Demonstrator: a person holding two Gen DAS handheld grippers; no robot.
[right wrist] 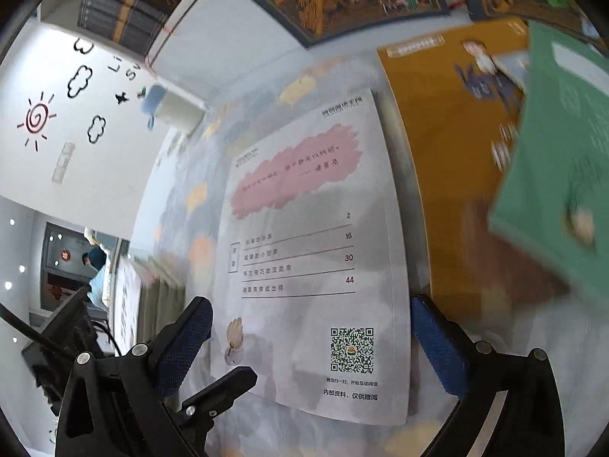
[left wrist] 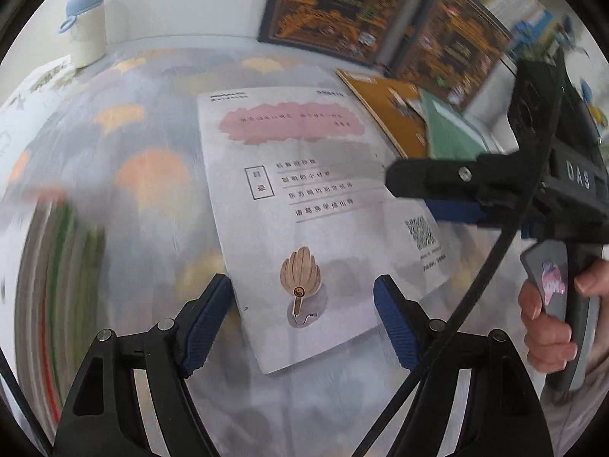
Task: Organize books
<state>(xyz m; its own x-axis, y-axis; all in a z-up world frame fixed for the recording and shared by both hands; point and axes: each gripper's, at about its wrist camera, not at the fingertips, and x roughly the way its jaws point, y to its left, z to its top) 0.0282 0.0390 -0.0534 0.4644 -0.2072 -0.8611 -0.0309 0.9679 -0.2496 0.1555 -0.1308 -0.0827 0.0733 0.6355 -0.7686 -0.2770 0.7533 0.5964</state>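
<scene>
Jaws, left gripper [left wrist: 302,306]: apart, nothing held, over the near edge of the white booklet [left wrist: 319,205].
Jaws, right gripper [right wrist: 311,337]: spread wide, empty.
White booklet: flat on tabletop [left wrist: 152,122].
Orange book [right wrist: 449,160]: beside booklet, under green book [right wrist: 563,160].

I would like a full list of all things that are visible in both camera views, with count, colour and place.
white booklet: one, white with pink patch, flat on the table, centre.
orange book: one, orange, flat, right of the booklet.
green book: one, green, lying partly over the orange book.
dark picture books: two, dark with orange, upright at the back.
bottle: one, white with blue lid, far left.
tablecloth: one, grey with orange shapes.
wall stickers: several, black and red, on the white wall.
left tongs: open, empty, above the booklet.
right tongs: open, empty.
hand: one, holding the right handle.
</scene>
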